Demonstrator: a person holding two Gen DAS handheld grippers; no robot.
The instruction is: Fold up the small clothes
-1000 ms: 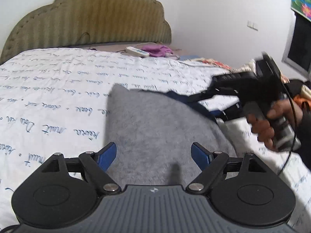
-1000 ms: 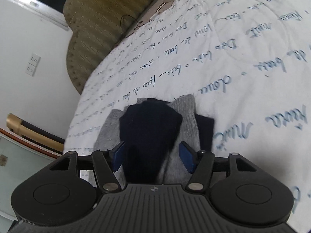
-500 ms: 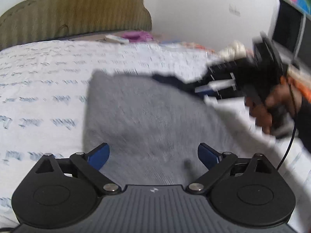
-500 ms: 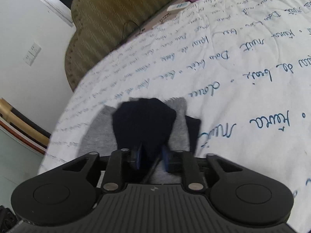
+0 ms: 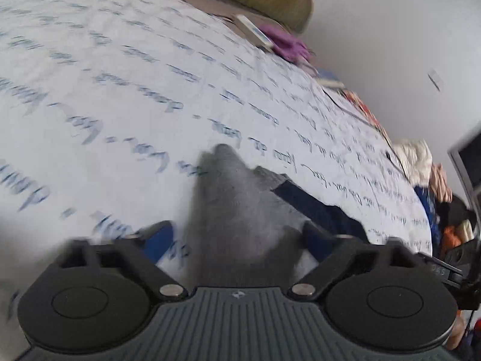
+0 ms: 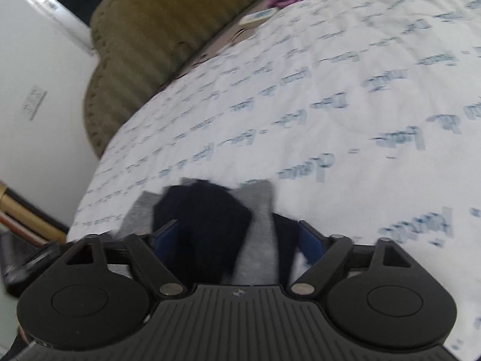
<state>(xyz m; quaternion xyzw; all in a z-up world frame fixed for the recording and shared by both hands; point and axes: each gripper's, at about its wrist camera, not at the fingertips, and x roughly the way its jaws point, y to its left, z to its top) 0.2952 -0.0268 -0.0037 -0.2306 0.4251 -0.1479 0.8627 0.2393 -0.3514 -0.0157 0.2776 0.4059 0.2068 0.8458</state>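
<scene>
**Soft cloth, matt plastic**

The grey garment [image 5: 237,207] is fuzzy knit cloth, the navy piece [image 6: 207,219] a darker, flatter fabric. The bedsheet [image 5: 120,90] is thin white cotton-like cloth printed with blue script. Both tongs — left tongs [image 5: 239,240], right tongs [image 6: 240,237] — are matt black plastic with ribbed casings (small shiny metal pivots). The headboard [image 6: 150,30] is ribbed olive upholstery.
</scene>
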